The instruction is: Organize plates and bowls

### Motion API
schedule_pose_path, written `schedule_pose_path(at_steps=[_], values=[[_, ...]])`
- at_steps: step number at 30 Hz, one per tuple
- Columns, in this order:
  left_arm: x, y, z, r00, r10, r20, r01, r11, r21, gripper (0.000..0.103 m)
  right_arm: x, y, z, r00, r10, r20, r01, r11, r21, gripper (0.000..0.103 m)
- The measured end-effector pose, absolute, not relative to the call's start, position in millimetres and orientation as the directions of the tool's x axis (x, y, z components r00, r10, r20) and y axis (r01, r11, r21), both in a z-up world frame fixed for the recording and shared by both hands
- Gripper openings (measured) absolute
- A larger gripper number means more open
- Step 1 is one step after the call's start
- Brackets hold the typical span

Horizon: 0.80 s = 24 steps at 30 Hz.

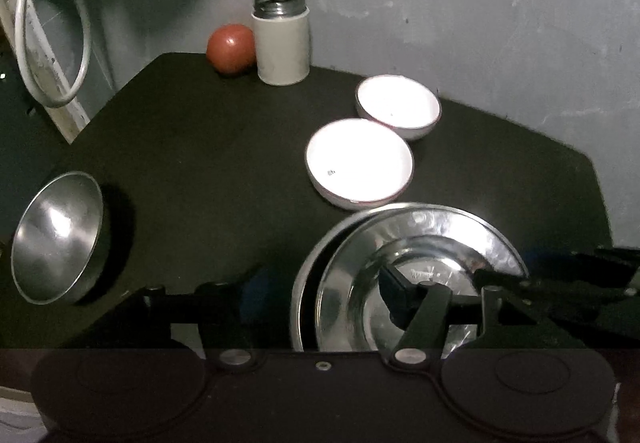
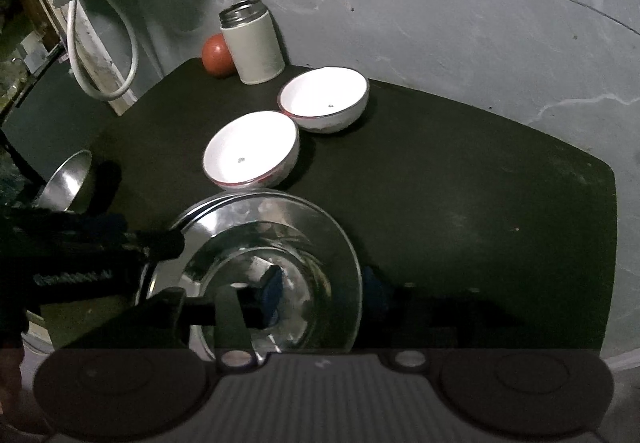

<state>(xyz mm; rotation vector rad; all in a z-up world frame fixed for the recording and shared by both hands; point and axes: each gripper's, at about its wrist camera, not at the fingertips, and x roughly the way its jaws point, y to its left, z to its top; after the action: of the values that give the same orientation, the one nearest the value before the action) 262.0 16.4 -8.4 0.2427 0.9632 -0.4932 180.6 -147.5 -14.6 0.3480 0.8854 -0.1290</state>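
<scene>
Though marked inside, white bowls [image 1: 360, 163] unreadable (blurred specks).

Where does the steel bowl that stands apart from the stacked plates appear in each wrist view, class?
Left wrist view: the steel bowl sits at the left edge, below the middle, fully visible.
Right wrist view: the steel bowl sits at the left edge, mid-height, partly hidden by the other gripper.
Shared landmark: the red ball beside the grey canister, at the table's far corner.

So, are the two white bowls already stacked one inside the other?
No: the near white bowl and the far white bowl sit side by side on the dark table.
</scene>
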Motion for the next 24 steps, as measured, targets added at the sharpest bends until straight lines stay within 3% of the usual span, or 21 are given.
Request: schedule_pose_path(at_steps=[2,6,8,12,24], values=[[263,24,-4,0.481,-0.309,-0.821,0.493,0.869,-0.038,0.075,180,-144,-14,0.635,0.034,-0.772,0.248,0.937,0.245,0.06],[263,41,7,0.515,-0.33,-0.791,0.464,0.883,-0.066,0.086,175,-141,-10,0.65,0.013,-0.76,0.262,0.935,0.239,0.082],[262,52,11,0.538,-0.333,-0.774,0.444,0.893,-0.075,0.095,173,-139,-7,0.659,0.008,-0.752,0.268,0.932,0.245,0.087],[263,80,19,0.585,-0.306,-0.751,0.384,0.92,-0.076,0.099,172,-131,2,0.687,-0.001,-0.727,0.261,0.934,0.245,0.101],[303,196,37,0.672,-0.113,-0.732,0.108,0.993,-0.054,0.102,210,-63,30,0.757,0.095,-0.646,0.107,0.958,0.265,0.103]])
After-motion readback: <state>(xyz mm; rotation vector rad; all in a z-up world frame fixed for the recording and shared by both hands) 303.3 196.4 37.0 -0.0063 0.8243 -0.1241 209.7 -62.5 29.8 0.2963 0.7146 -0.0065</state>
